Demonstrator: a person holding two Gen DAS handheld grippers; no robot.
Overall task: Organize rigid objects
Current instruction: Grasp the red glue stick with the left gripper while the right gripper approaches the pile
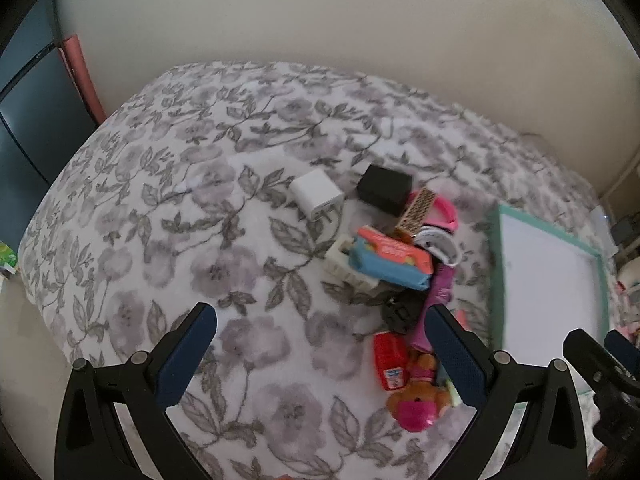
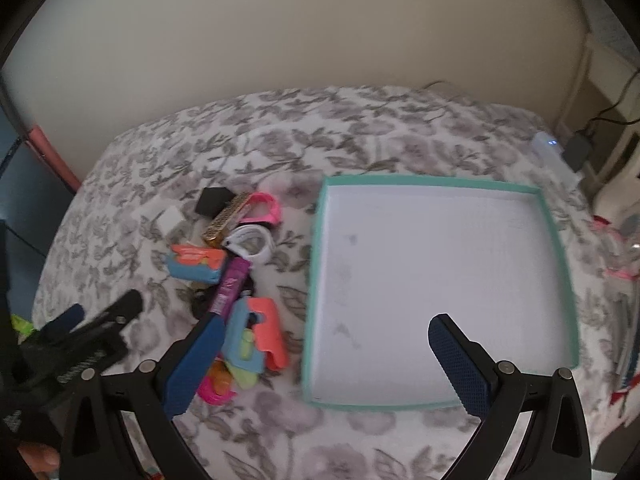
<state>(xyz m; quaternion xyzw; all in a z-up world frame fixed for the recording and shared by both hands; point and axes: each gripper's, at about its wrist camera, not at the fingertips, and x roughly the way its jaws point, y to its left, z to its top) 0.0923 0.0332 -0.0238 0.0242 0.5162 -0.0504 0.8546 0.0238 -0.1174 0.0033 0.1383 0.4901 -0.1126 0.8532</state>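
A bed (image 2: 280,432) draped in a soft grey floral cover fills both views, its far edge running against a plain cream wall (image 2: 280,40) and much of its left half bare fabric. On its right side lies a shallow square tray (image 2: 560,248) — teal rim, smooth white floor, nothing in it. Just left of the tray sits the jumble of rigid objects (image 1: 400,264): a white charger cube (image 1: 316,196) and a black box (image 1: 384,190) at the far end, then an orange-and-blue packet (image 1: 390,262), a purple tube (image 2: 230,286), a pink band (image 2: 266,208) and a red carton (image 1: 390,360). The left gripper (image 1: 320,354) hovers over open cover beside the pile, jaws spread wide and holding nothing; the right gripper (image 2: 326,360) is likewise wide apart and empty — over the tray's near left corner.
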